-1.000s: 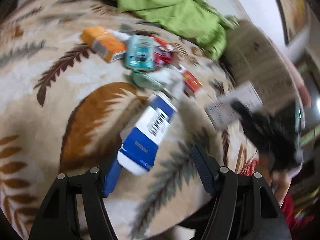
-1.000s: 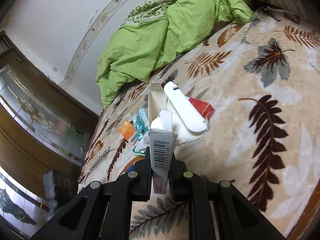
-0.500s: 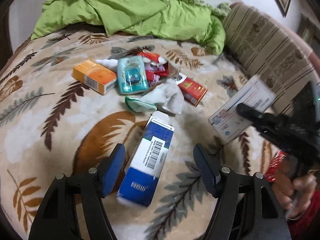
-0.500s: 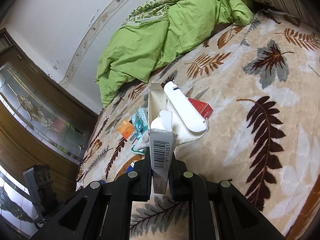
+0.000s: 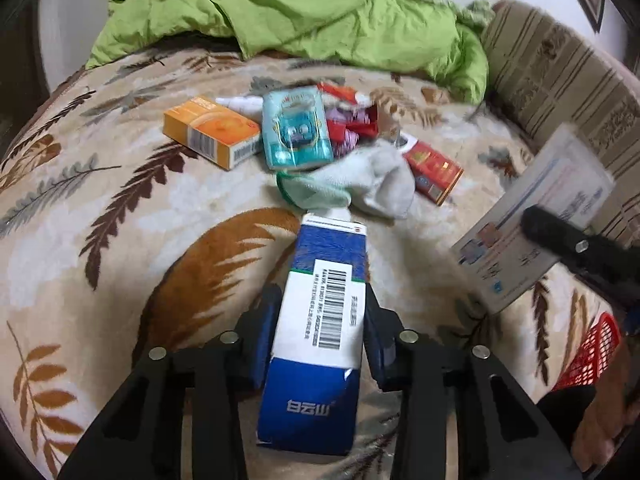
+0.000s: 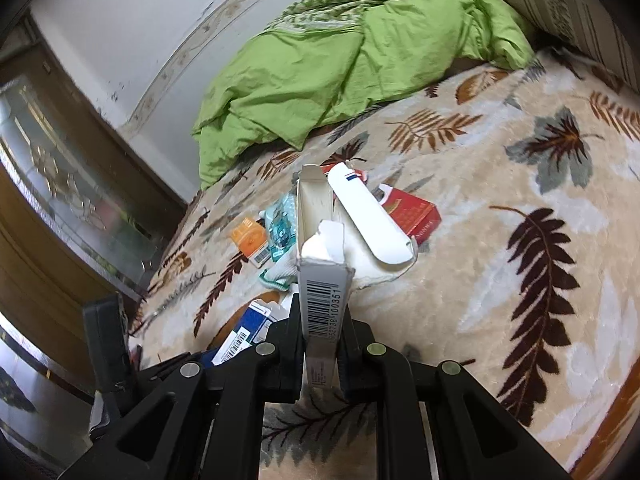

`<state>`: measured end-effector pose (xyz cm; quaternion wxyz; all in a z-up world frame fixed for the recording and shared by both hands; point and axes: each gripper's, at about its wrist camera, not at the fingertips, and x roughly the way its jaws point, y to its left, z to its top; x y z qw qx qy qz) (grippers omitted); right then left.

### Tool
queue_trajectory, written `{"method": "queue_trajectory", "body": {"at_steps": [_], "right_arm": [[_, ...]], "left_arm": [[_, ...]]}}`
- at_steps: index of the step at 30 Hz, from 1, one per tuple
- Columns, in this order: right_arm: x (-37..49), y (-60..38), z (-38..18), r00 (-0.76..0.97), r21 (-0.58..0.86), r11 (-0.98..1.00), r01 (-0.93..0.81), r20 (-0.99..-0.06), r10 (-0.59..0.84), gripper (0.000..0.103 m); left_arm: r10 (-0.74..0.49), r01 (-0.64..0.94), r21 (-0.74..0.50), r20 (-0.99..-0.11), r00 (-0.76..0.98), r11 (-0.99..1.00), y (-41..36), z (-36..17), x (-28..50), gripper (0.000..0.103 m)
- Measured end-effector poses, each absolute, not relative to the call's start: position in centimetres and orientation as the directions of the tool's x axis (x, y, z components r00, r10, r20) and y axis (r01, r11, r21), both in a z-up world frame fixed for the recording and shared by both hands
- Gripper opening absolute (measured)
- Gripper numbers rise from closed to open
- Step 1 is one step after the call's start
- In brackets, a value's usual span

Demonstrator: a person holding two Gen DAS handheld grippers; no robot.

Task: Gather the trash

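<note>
My left gripper [image 5: 320, 316] is shut on a blue and white carton [image 5: 320, 320] that lies on the leaf-patterned bed cover [image 5: 120, 240]. My right gripper [image 6: 322, 344] is shut on an opened white box [image 6: 320, 248] held above the bed; the box also shows in the left wrist view [image 5: 536, 220]. Behind the carton lie an orange box [image 5: 210, 130], a teal blister pack [image 5: 296, 128], a white sock [image 5: 360, 184], a red box [image 5: 434, 170] and red wrappers [image 5: 352, 120].
A green quilt [image 5: 300, 8] is bunched at the back of the bed. A striped headboard cushion [image 5: 560, 72] is at the right. A red mesh basket [image 5: 588, 356] shows at the lower right. A wooden glass-panelled door [image 6: 48, 184] stands left of the bed.
My left gripper has moved forward around the blue and white carton and closed on it. My right gripper has stayed shut on the white box, hardly moving.
</note>
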<state>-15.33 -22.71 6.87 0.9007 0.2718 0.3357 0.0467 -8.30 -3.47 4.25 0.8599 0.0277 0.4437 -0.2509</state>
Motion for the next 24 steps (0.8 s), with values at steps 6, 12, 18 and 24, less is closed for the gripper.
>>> {"method": "queue_trajectory", "body": {"at_steps": [6,12,18,24], "right_arm": [[-16.0,-20.8,7.7,0.780,0.446,0.894,0.048,-0.576,0.246,0.014],[-17.4,-18.7,8.6,0.796,0.369,0.929,-0.029,-0.554,0.245,0.014],[-17.0,-18.7,8.5,0.793,0.370,0.929,-0.024,-0.559,0.243,0.014],[-16.7,-18.7,8.3,0.791,0.381,0.924,-0.024,-0.559,0.251,0.014]], "left_arm": [[-0.391,0.414,-0.149,-0.700,0.598,0.898,-1.6,7.0,-11.2,0.033],[-0.366,0.377,-0.124,-0.634,0.681,0.918,-0.4,8.4,-12.6,0.033],[-0.309,0.314,-0.101,-0.601,0.737,0.944,0.4,8.6,-12.0,0.033],[-0.254,0.269,-0.064,-0.585,0.770,0.961,0.6,8.7,-11.6,0.033]]}}
